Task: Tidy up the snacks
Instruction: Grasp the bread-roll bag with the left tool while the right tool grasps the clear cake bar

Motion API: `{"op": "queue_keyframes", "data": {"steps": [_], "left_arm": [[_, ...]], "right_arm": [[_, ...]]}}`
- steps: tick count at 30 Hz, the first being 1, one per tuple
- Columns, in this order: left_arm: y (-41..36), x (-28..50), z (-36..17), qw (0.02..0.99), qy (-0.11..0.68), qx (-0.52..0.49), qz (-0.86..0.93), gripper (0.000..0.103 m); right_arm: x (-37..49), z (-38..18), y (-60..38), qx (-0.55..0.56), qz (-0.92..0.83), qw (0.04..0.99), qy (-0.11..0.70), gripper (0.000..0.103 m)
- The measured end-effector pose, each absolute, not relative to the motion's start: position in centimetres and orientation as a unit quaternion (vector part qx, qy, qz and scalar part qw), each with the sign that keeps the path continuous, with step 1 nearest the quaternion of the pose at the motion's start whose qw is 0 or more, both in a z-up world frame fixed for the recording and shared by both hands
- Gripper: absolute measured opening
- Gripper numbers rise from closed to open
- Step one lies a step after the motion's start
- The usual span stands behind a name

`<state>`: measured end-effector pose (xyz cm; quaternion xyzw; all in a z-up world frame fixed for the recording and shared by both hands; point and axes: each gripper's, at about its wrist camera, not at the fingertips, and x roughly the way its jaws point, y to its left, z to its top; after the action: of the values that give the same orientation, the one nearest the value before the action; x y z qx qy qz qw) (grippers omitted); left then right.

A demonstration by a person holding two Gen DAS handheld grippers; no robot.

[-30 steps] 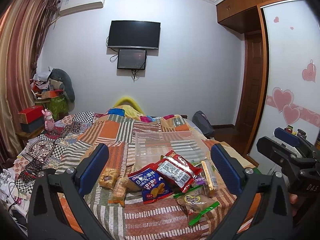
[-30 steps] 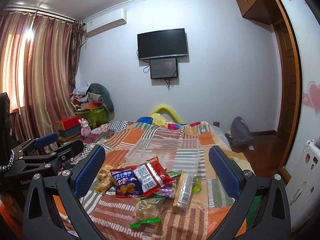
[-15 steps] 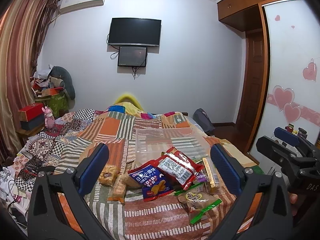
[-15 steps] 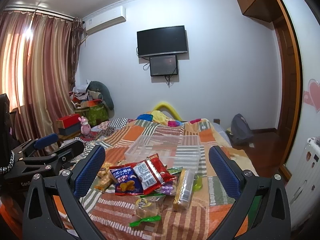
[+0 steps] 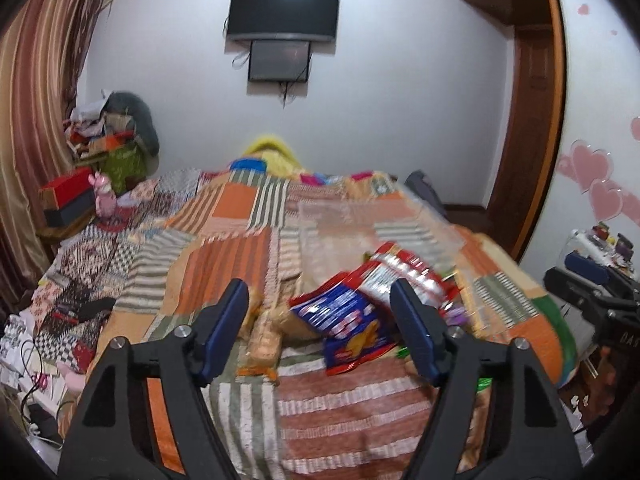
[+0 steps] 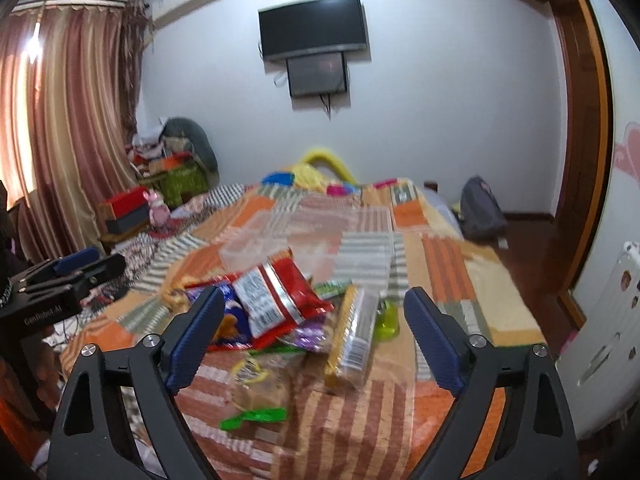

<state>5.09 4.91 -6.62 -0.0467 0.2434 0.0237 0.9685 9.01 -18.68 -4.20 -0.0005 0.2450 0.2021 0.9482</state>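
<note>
Surveying the bed (image 5: 224,280) from its left edge to its right, you find the snacks piled near the foot edge, toward the right side, with the clear plastic bin (image 6: 280,236) just beyond them, further up the quilt.

Left gripper (image 5: 320,328): jaws spread wide, holding nothing, hovering above the pile's left end, where small biscuit packs (image 5: 264,340) lie.

Centre of pile: a blue packet (image 5: 352,328) lies partly under a red packet (image 6: 280,292). Both appear light, crinkly and slippery; contents are judged fragile. Take hold at a sealed end seam, not across the belly.

Right gripper (image 6: 316,336): jaws likewise spread, empty, above the pile's right end. A long clear-wrapped cracker sleeve (image 6: 352,336) lies there, stiffer than the bags; grip it across the middle. A small wrapped cake (image 6: 252,384) nearest the foot edge looks soft; pinch lightly.

Blur hides finer labels.
</note>
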Motion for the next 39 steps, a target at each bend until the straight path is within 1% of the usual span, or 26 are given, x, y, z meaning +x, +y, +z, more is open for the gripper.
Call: {"op": "queue_keyframes", "data": {"steps": [1, 4, 6, 8, 13, 15, 18, 26, 31, 32, 34, 35, 37, 38, 39], "left_arm": [[5.6, 5.8, -7.4, 0.965, 0.256, -0.047, 0.029, 0.069], [6.7, 6.9, -8.9, 0.959, 0.276, -0.042, 0.038, 0.066], [7.6, 8.1, -10.2, 0.954, 0.294, -0.041, 0.04, 0.064], [8.2, 8.9, -11.2, 0.949, 0.31, -0.039, 0.042, 0.061], [11.1, 11.4, -13.3, 0.939, 0.336, -0.051, 0.058, 0.06], [12.2, 12.4, -14.1, 0.934, 0.345, -0.062, 0.064, 0.058], [13.9, 14.5, -15.7, 0.926, 0.363, -0.075, 0.068, 0.058], [15.2, 18.5, -19.4, 0.912, 0.399, -0.06, 0.069, 0.058], [15.1, 19.8, -21.0, 0.905, 0.415, -0.052, 0.071, 0.057], [15.2, 19.8, -21.0, 0.906, 0.415, -0.053, 0.071, 0.056], [15.4, 20.1, -21.1, 0.906, 0.414, -0.058, 0.067, 0.048], [15.5, 20.2, -21.1, 0.906, 0.413, -0.059, 0.067, 0.047], [15.3, 20.2, -21.1, 0.908, 0.41, -0.052, 0.068, 0.045], [15.3, 20.1, -21.0, 0.909, 0.409, -0.051, 0.068, 0.045], [15.3, 20.1, -21.0, 0.909, 0.408, -0.049, 0.068, 0.045]], "right_arm": [[9.2, -4.4, -18.7, -0.002, 0.2, 0.947, 0.25, 0.088], [11.0, -5.6, -19.2, -0.003, 0.196, 0.94, 0.277, 0.082], [11.8, -6.1, -19.4, -0.002, 0.194, 0.937, 0.289, 0.075], [12.8, -6.9, -19.6, -0.004, 0.192, 0.932, 0.306, 0.071], [14.5, -8.2, -19.9, 0.001, 0.194, 0.922, 0.335, 0.062], [15.2, -8.9, -19.9, 0.006, 0.194, 0.917, 0.35, 0.056], [15.9, -9.7, -19.9, 0.014, 0.197, 0.91, 0.366, 0.054], [17.2, -11.4, -19.3, 0.015, 0.203, 0.897, 0.393, 0.053], [17.7, -11.8, -19.8, 0.036, 0.21, 0.89, 0.404, 0.053], [17.7, -11.9, -19.9, 0.037, 0.212, 0.888, 0.407, 0.053], [17.8, -12.2, -19.6, 0.034, 0.213, 0.885, 0.412, 0.053], [17.7, -12.4, -19.6, 0.031, 0.216, 0.883, 0.416, 0.053], [17.7, -12.7, -19.3, 0.033, 0.222, 0.879, 0.421, 0.047], [17.6, -12.7, -19.3, 0.04, 0.23, 0.876, 0.422, 0.039], [17.8, -12.6, -19.3, 0.043, 0.235, 0.874, 0.423, 0.037]]}}
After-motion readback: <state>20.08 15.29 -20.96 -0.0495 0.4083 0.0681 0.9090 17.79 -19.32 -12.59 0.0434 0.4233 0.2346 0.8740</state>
